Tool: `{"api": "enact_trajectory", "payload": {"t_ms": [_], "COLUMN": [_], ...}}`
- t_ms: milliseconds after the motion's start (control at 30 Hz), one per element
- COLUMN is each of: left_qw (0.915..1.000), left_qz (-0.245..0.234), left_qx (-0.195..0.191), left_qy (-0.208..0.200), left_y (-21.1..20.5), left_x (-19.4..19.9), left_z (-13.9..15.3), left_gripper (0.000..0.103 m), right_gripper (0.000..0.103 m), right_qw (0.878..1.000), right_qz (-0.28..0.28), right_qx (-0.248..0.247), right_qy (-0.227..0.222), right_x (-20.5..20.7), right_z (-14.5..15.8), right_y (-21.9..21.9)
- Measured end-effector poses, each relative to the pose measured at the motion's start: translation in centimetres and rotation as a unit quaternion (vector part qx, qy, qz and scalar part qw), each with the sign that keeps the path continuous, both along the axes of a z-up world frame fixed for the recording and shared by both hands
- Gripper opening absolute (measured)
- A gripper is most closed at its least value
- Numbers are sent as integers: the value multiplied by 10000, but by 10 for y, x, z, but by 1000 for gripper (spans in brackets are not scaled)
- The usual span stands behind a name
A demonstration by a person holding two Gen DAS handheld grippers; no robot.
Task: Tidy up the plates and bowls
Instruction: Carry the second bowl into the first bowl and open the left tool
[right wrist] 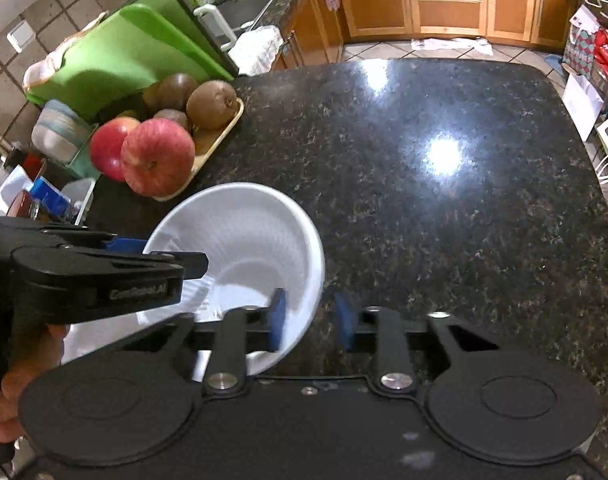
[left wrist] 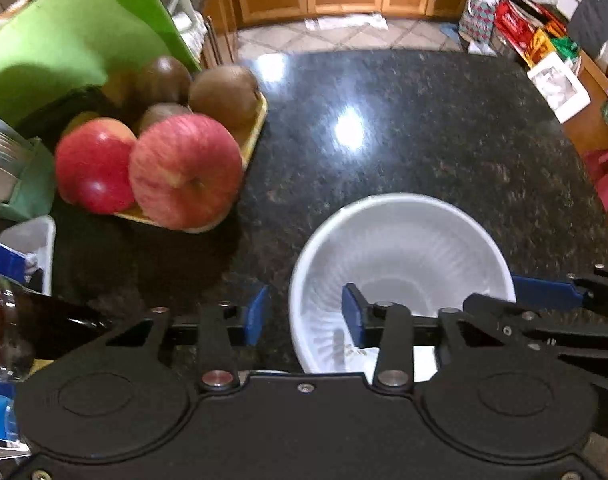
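both grippers straddle the bowl (left wrist: 404,248) rim at lower centre: left gripper (left wrist: 306,314) and right gripper (right wrist: 310,316) stand apart, pads not pressing; you've stacked nothing yet.

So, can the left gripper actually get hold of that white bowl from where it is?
Probably yes: the left gripper straddles the white bowl's rim, one finger inside and one outside, nothing between. The right gripper straddles the opposite rim, out of its way.
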State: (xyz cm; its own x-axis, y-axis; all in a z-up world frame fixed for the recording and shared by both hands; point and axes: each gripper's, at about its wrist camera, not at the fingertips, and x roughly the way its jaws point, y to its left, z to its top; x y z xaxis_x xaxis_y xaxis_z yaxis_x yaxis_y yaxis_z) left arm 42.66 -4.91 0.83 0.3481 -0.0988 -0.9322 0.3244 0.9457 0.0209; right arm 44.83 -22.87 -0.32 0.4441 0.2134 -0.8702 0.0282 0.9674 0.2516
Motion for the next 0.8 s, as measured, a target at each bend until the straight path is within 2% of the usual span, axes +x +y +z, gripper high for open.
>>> {"api": "enact_trajectory", "payload": {"t_ms": [33, 67, 100, 433, 800], "left_qw": [10000, 9999, 9998, 9996, 9978], "left_qz": [-5, -11, 3, -159, -372], "left_qx": [-25, -56, -68, -140, -226], "left_qy": [67, 128, 169, -199, -506], "left_y": [0, 0, -1, -10, -18], "left_x": [-1, 0, -1, -20, -72], "left_z": [-2, -3, -4, 24, 56], "left_gripper": [36, 24, 21, 20, 20], "right_gripper": [17, 16, 16, 16, 16], "right_qw": [10000, 10000, 10000, 9992, 9966], "right_qz": [6, -33, -70, -204, -358], "right_qx": [15, -5, -24, -185, -406], "right_qy": [21, 24, -6, -278, -625], "right_x": [0, -1, -2, -24, -93], "right_z": [-1, 0, 2, 29, 72], "right_y": [-1, -1, -1, -9, -9]}}
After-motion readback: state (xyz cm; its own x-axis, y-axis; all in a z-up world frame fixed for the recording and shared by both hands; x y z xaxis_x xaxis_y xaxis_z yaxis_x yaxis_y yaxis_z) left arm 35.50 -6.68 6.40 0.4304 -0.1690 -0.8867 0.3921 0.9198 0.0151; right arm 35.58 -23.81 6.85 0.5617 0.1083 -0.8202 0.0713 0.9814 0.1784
